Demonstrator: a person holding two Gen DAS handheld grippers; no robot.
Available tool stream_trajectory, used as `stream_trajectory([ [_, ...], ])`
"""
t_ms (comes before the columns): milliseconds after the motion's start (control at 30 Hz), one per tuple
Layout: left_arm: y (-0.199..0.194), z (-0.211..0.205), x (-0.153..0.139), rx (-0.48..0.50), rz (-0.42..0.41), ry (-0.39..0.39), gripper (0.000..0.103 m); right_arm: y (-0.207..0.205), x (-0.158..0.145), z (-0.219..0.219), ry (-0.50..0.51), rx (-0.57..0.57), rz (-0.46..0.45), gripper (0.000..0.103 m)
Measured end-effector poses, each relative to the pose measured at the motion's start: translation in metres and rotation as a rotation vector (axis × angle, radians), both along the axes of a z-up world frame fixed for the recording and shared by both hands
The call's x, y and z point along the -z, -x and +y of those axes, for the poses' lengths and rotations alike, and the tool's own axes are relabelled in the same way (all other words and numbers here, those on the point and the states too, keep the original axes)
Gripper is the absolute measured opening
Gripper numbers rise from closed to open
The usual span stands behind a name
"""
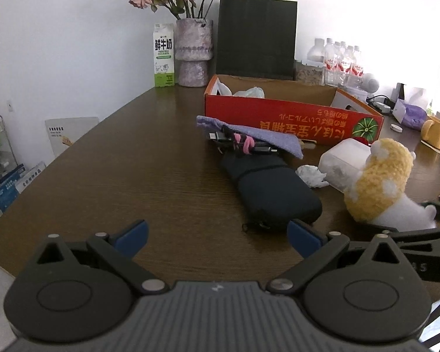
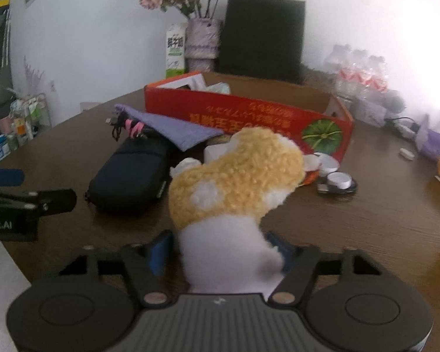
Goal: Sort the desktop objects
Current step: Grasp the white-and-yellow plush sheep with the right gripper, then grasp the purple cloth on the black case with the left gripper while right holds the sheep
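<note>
A: Nearest, at the bottom of the right wrist view, the right claw [image 2: 220, 252] is clamped on the white lower end of the plush toy [image 2: 237, 173]. Its long axis runs up the frame from the claw, yellow fleecy end tipped toward the upper right.

B: And the left claw [image 1: 217, 239]?

A: Its blue pads stand wide apart at the lower middle of the left view, with only bare worktop [image 1: 132, 161] between them. Just beyond its right pad lies the black pouch [image 1: 274, 190], lengthwise up-left.

B: Any writing?

A: Centre frame, the red box [image 1: 293, 117] carries upside-down yellow characters and a green pumpkin picture. Farther back, upper middle, the milk carton [image 1: 163, 55] reads "FRESH MILK" under Chinese characters. At the left edge of the right view, the other claw's body shows "bot.AI".
</note>
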State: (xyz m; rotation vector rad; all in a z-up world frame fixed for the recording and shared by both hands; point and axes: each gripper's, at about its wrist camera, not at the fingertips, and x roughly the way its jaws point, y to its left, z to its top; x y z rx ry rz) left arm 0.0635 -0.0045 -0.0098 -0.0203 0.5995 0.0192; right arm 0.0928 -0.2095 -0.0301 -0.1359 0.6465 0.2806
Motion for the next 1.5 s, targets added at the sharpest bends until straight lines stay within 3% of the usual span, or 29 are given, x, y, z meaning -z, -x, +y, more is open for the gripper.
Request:
stream_trajectory([
  [200,-0.007,-0.001,0.002,0.001,0.016,-0.004,0.103,0.004,-0.001,-0.006,-0.051,-0.009,-0.018,0.045],
  [700,-0.034,-0.013,-0.023,0.027,-0.018,-0.035,0.103,0.004,-0.039,-0.025,-0.091,0.002,-0.113,0.045],
  [967,-0.065,-0.013,-0.048,0.02,-0.041,-0.065,0.103,-0.027,-0.055,-0.028,-0.103,0.003,-0.115,0.045],
  [1233,-0.109,-0.004,-0.055,0.005,-0.002,-0.043,0.102,-0.062,-0.069,-0.027,-0.115,0.002,-0.122,0.045],
  [1433,-0.139,0.004,-0.053,0.008,0.029,-0.02,0.098,-0.09,-0.076,-0.024,-0.113,-0.002,-0.124,0.045],
  [1500,-0.149,0.007,-0.05,0.008,0.049,-0.012,0.091,-0.099,-0.077,-0.023,-0.106,-0.001,-0.117,0.045],
])
